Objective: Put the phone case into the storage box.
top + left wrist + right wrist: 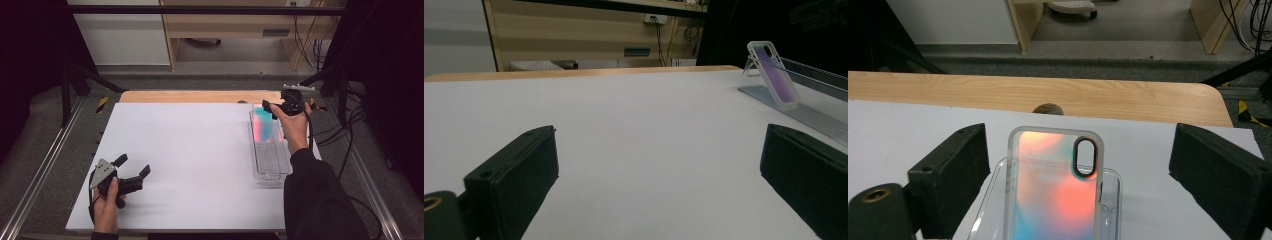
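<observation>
An iridescent phone case [262,125] with pink and teal tints leans upright at the far end of a clear plastic tray [271,162] on the right side of the white sheet. My right gripper [274,109] hovers at that end. In the right gripper view the phone case [1048,195] stands between the wide-apart jaws of the right gripper [1078,170], and neither pad touches it. My left gripper [134,165] rests low at the near left, open and holding nothing. In the left gripper view, the left gripper [659,170] faces bare sheet, with the phone case [774,75] far off to the right.
A white sheet [190,160] covers the table, and a wooden edge [200,96] shows along the far side. Metal rails [45,165] run down both sides. Cables [350,125] hang at the right. A small dark knot [1048,108] sits in the wood behind the tray.
</observation>
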A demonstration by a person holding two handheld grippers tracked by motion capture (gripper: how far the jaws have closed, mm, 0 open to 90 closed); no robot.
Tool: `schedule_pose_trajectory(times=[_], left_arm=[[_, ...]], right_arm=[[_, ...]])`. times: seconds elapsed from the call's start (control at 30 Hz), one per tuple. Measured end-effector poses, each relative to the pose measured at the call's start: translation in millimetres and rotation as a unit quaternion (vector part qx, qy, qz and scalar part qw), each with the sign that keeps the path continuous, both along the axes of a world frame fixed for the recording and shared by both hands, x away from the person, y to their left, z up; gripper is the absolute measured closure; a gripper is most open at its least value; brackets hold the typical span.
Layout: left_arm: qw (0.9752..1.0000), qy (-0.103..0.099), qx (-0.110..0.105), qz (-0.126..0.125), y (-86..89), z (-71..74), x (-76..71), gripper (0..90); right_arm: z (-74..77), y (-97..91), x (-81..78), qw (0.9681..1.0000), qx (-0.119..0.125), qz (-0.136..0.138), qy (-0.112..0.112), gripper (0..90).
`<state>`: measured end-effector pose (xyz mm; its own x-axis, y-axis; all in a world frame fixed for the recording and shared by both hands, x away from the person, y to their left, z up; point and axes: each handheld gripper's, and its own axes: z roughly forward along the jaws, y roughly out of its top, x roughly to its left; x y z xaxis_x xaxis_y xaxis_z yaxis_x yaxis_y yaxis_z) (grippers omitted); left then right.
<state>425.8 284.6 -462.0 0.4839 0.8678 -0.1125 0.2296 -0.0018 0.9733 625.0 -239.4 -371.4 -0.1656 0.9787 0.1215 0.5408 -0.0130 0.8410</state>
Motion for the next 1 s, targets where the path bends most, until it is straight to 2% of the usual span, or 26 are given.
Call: schedule_pose_trajectory(times=[0.57, 1.0], left_arm=[[1.0000, 0.000, 0.001, 0.000, -0.4, 0.1, -0.2, 1.6], [1.0000, 0.000, 0.002, 0.000, -0.6, 0.1, -0.2, 1.6]], right_arm=[[7.7, -1.8, -7.9, 0.9996, 0.025, 0.011, 0.004, 6.0], [10.8, -0.1, -12.0, 0.9993, 0.025, 0.018, 0.022, 5.8]])
